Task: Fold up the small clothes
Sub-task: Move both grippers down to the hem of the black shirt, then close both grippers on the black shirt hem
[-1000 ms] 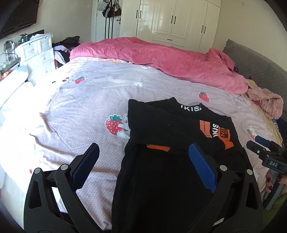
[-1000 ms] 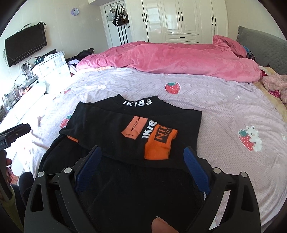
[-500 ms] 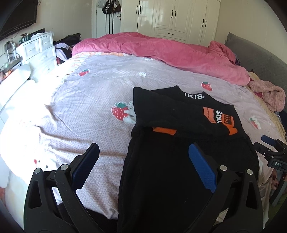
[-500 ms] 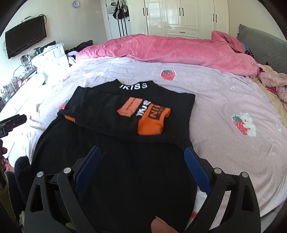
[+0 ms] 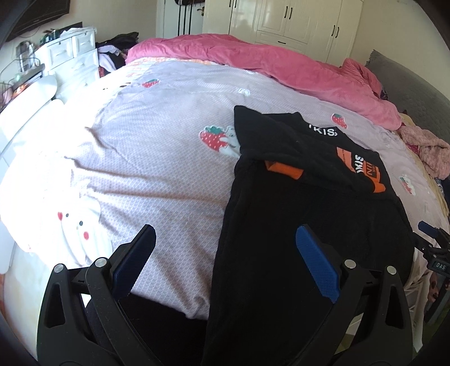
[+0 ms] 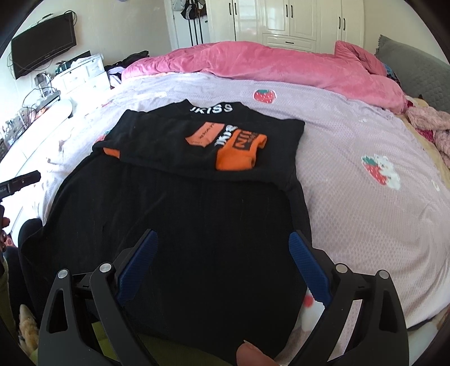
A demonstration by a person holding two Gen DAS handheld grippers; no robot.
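the black garment (image 6: 202, 202) is laid flat on the bed (image 6: 351, 135), its top folded down so the orange print faces up. the left gripper (image 5: 225, 253) and right gripper (image 6: 223, 253) are held above its near hem, fingers spread, nothing gripped.

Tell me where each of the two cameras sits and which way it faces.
Left wrist: on the left claw, open, above the bed's near edge, facing the bedsheet and the black garment; the right claw shows at its right edge.
Right wrist: on the right claw, open, over the garment's hem, facing the wardrobe; a fingertip shows.
Shared: garment, pink duvet, wardrobe.
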